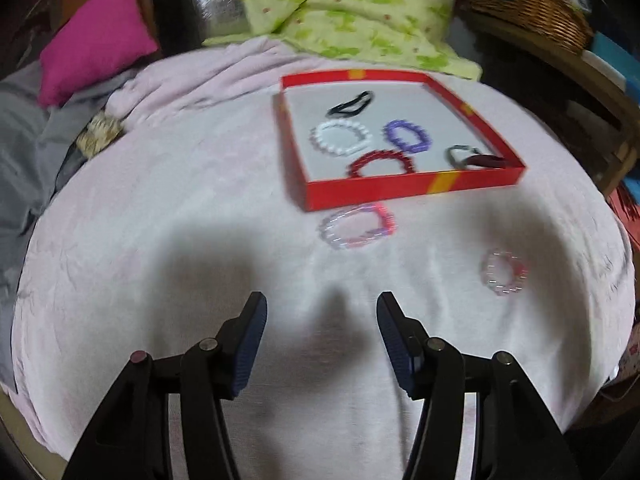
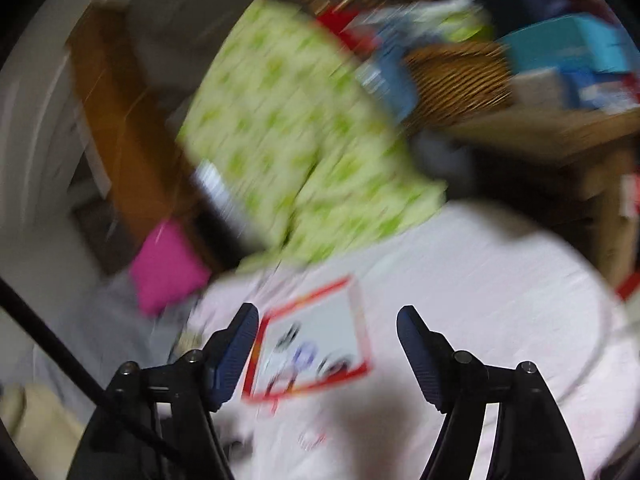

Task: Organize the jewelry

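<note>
In the left wrist view a red box (image 1: pixel 376 191) with a white floor lies on a pale pink cloth. It holds a black hair tie (image 1: pixel 351 105), a white bead bracelet (image 1: pixel 340 137), a purple one (image 1: pixel 407 136), a dark red one (image 1: pixel 382 163) and a grey one with a dark tassel (image 1: pixel 472 157). A pink bead bracelet (image 1: pixel 357 226) lies just in front of the box, a smaller pink one (image 1: pixel 505 273) to the right. My left gripper (image 1: pixel 322 312) is open and empty, short of them. My right gripper (image 2: pixel 326 320) is open and empty above the blurred box (image 2: pixel 360 320).
A green floral cloth (image 1: pixel 352 12) and a magenta cushion (image 1: pixel 96 44) lie behind the box. A wicker basket (image 1: pixel 528 4) stands on a wooden shelf at the right. Grey fabric (image 1: pixel 36 152) lies at the left. The right wrist view is heavily motion-blurred.
</note>
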Motion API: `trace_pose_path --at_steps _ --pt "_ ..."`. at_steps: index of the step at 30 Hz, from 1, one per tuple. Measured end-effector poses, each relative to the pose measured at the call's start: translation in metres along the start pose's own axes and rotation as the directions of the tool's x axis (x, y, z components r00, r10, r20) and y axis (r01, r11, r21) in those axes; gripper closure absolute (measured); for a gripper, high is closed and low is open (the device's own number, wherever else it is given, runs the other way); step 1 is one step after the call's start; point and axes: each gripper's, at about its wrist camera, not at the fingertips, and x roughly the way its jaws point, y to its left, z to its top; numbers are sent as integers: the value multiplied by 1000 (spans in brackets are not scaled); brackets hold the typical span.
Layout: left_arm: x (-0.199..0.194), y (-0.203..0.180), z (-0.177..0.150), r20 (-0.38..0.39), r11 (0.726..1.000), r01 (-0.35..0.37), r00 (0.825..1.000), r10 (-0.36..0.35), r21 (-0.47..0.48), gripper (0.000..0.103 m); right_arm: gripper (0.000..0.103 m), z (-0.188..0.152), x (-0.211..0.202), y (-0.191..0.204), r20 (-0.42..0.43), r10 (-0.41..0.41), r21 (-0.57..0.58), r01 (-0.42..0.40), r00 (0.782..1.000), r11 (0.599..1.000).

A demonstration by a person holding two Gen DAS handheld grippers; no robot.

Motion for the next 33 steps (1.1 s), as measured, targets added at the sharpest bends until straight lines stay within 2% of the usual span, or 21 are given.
trace_pose_path --at_steps 1,2,4,7,9,13,16,18,19,20,21,24,26,33 --pt "2 4 0 4 1000 1 1000 -1 -6 45 29 -15 20 5 -69 15 -19 -17 998 1000" --pt "4 7 -1 9 1000 -5 1000 5 -8 45 34 -33 48 12 -167 30 -49 -39 985 998" --pt "10 10 0 -11 1000 -15 1000 15 1 45 37 -66 89 18 -295 28 -66 -49 955 997" --pt "13 12 5 -11 1000 -5 1000 5 2 45 37 -97 127 21 -402 -44 -138 -13 914 990" --pt "14 12 12 6 1000 8 1000 -8 6 45 37 -110 140 23 -439 -68 -177 -12 896 984" --pt "25 13 23 -9 1000 21 1000 -21 -9 45 36 -120 160 29 -438 -122 -241 14 891 970" --pt "35 14 28 -25 999 39 999 -40 -30 45 35 -132 178 32 -461 -177 -292 40 869 955" --pt "42 13 31 -35 998 48 998 -49 -40 45 37 -138 189 28 -449 -220 -326 71 866 943" --pt "45 13 32 -39 998 54 998 -56 -45 45 41 -139 190 29 -435 -229 -335 80 871 939" --pt "47 12 33 -41 996 67 997 -69 -54 45 56 -139 190 30 -418 -252 -354 99 873 930" --pt "48 12 34 -40 995 80 996 -83 -63 45 66 -139 190 29 -409 -275 -371 117 870 921" --pt "53 9 39 -31 987 130 991 -134 -99 44 78 -134 185 20 -411 -260 -335 120 874 934" --pt "56 4 42 -23 982 149 988 -152 -113 42 84 -131 180 15 -414 -253 -315 123 874 941" --pt "71 -10 41 -34 978 170 984 -175 -123 42 85 -126 172 1 -432 -213 -245 114 876 963"
